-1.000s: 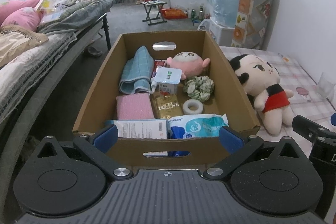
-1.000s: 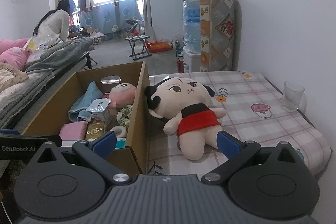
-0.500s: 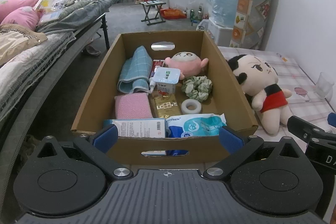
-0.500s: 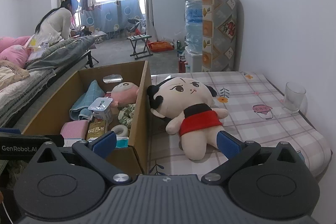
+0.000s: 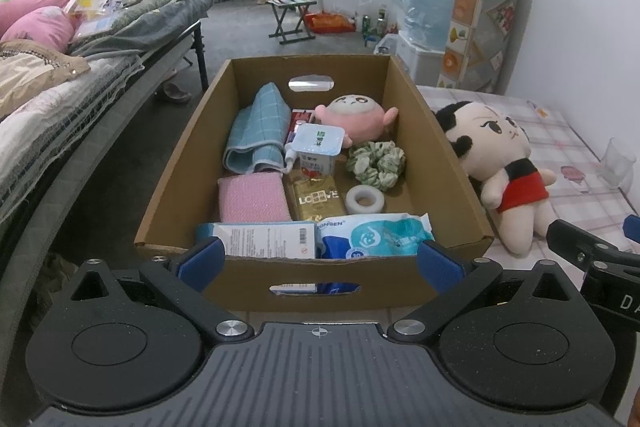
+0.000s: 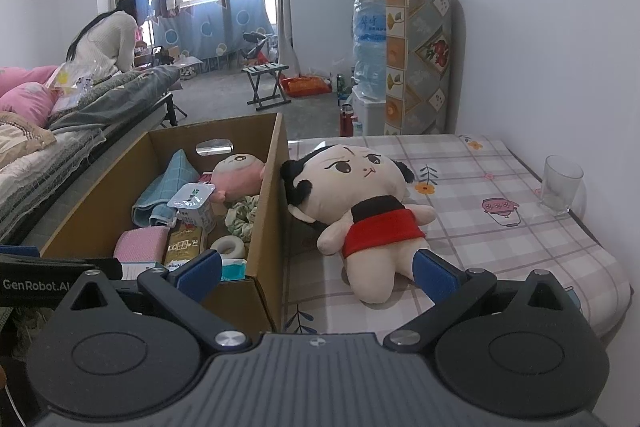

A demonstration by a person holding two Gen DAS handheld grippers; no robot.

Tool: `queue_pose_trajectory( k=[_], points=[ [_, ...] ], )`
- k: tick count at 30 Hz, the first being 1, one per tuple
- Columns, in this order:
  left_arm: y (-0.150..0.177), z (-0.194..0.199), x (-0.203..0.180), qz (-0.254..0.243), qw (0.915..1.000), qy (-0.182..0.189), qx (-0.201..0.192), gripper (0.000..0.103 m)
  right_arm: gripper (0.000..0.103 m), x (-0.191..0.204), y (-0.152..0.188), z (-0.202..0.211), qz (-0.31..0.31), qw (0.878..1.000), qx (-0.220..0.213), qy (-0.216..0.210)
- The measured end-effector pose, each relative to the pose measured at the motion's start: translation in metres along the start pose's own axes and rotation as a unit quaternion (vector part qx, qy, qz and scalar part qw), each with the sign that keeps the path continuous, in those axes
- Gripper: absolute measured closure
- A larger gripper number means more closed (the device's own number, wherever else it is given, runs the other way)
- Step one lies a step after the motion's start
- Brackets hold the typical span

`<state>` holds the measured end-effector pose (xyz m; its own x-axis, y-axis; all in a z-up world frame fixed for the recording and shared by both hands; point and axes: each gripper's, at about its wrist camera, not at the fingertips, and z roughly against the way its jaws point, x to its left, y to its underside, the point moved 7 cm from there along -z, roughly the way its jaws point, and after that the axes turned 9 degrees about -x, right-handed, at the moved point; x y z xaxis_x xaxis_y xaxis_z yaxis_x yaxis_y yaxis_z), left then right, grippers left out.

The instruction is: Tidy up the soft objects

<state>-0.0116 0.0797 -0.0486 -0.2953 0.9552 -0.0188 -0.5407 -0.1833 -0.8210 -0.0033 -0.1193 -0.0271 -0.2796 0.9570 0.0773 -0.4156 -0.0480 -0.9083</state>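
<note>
A cardboard box (image 5: 436,155) holds a pink plush (image 5: 354,117), a folded blue cloth (image 5: 258,139), a pink sponge cloth (image 5: 252,197), a green scrunchie (image 5: 376,163), a yogurt cup (image 5: 318,151), a tape roll (image 5: 365,199) and wipes packs (image 5: 374,235). A big doll in a red dress (image 6: 360,199) lies on the checked table to the right of the box; it also shows in the left wrist view (image 5: 500,163). My left gripper (image 5: 320,261) is open and empty before the box's near wall. My right gripper (image 6: 316,273) is open and empty, just short of the doll's legs.
A clear glass (image 6: 560,185) stands at the table's right edge. A bed (image 5: 60,99) with pillows runs along the left. A person (image 6: 108,39) bends over at the back. Water jugs (image 6: 370,39) and a folding stool (image 6: 266,87) stand beyond the table.
Both grippers have drawn back and risen slightly, so the box and doll look a little farther off. Nothing was taken hold of or let go.
</note>
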Motion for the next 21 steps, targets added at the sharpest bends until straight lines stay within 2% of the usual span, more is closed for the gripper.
queue_pose_trajectory(
  k=[21],
  points=[
    [0.0047,-0.0019,-0.0003,0.003,1.0,0.0,0.006,0.0,0.022,0.0007,0.0018,-0.0025,0.0,1.0,0.003,-0.001]
  ],
)
